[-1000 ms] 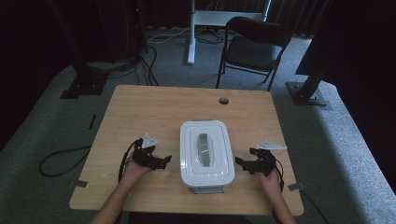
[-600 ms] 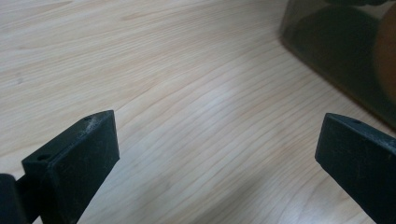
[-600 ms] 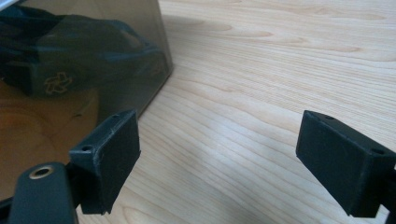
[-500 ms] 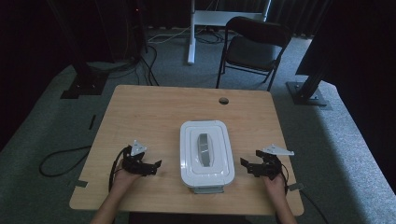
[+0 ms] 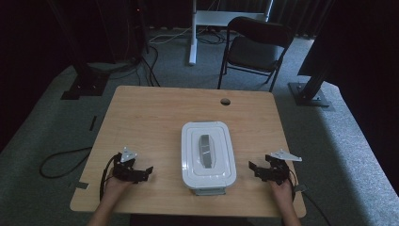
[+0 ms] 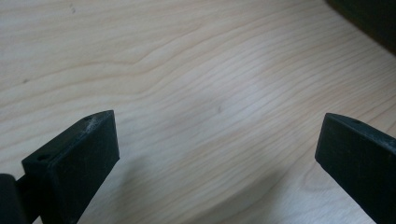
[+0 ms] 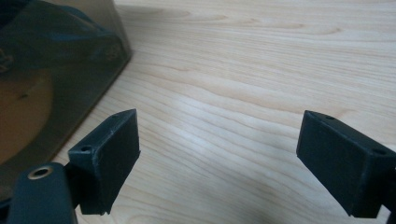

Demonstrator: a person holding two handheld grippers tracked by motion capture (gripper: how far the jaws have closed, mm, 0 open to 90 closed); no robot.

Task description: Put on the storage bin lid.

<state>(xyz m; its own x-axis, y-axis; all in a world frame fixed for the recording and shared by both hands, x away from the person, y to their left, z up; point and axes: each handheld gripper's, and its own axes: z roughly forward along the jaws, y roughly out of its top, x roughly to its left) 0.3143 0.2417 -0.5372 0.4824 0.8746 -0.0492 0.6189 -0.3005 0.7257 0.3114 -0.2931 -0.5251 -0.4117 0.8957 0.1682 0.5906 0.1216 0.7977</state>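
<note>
Wooden bench carrying a white lidded container at centre-front. Left gripper and right gripper, fingers spread and empty, now lie farther outward from the container than a second ago.

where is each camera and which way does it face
High view: above the person's side, looking forward and down on the table and white box; forearms, left gripper, right gripper show.
Left gripper view: on the left gripper, facing bare wood; open jaws show.
Right gripper view: on the right gripper, facing wood and the box's wall; open jaws show.
Shared: the tabletop.
</note>
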